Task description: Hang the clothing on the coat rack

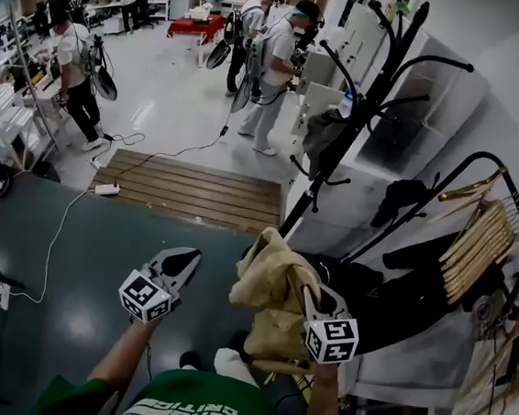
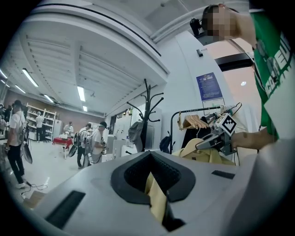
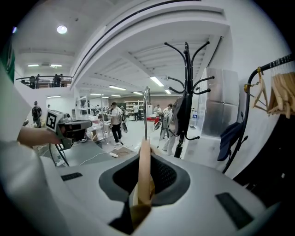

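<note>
Open grey-green floor (image 1: 59, 273) lies to the left of both grippers, bounded ahead by a slatted wooden platform (image 1: 197, 191). People (image 1: 276, 66) work well beyond it. The right side is crowded. A garment rail (image 3: 276, 63) with a row of spare wooden hangers (image 1: 476, 248) and dark clothes presses close beside the right gripper (image 1: 319, 296).

The black coat rack (image 1: 367, 103) stands ahead and to the right, against white cabinets. A grey garment (image 1: 323, 130) is already on one lower hook, and the upper hooks are bare.

The tan jacket (image 1: 268, 281) hangs bunched just in front of the person, its collar end up at the right gripper. That gripper's jaws are clamped on the neck of the jacket's wooden hanger (image 3: 144, 170). The hanger is seen edge-on there, running away along the jaws. Its metal hook (image 3: 146, 110) stands upright, left of the rack's post and apart from it. From the head view the hanger is buried under fabric, and the jacket's lower hem is cut off behind the person's arm.

The left gripper (image 1: 183, 260) is held apart from the jacket, over the floor. Its jaws are drawn together, with a thin tan strip (image 2: 156, 196) in the slit. I cannot tell what that strip is.
</note>
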